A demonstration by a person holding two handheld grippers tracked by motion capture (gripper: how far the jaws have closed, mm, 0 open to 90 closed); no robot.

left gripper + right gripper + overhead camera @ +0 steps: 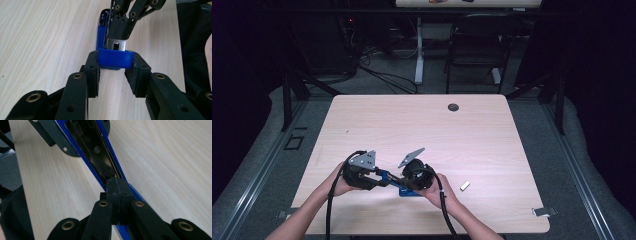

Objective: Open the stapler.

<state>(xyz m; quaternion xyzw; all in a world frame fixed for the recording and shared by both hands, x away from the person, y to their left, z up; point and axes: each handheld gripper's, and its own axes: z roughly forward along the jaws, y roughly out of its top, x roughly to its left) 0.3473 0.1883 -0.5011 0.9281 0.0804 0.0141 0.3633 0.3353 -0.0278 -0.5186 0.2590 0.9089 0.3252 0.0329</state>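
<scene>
A blue stapler (393, 179) lies opened near the table's front edge, between the two hands. My left gripper (115, 68) is shut on its blue end (115, 59), with a pad pressed on each side. In the high view the left gripper (381, 176) comes in from the left and the right gripper (404, 182) from the right. My right gripper (117, 188) is shut, pads pressed together, with its tips down on the stapler's shiny metal channel (100, 155). Whether anything thin sits between those pads is hidden. From the left gripper view the right gripper (119, 26) reaches down just behind a small metal plate (116, 45).
A small white block (465, 186) lies on the table to the right of the hands. The light wooden table (422, 125) has a round cable hole (453, 107) at the back. A metal clip (544, 211) sits at the front right corner. A black chair (477, 45) stands beyond.
</scene>
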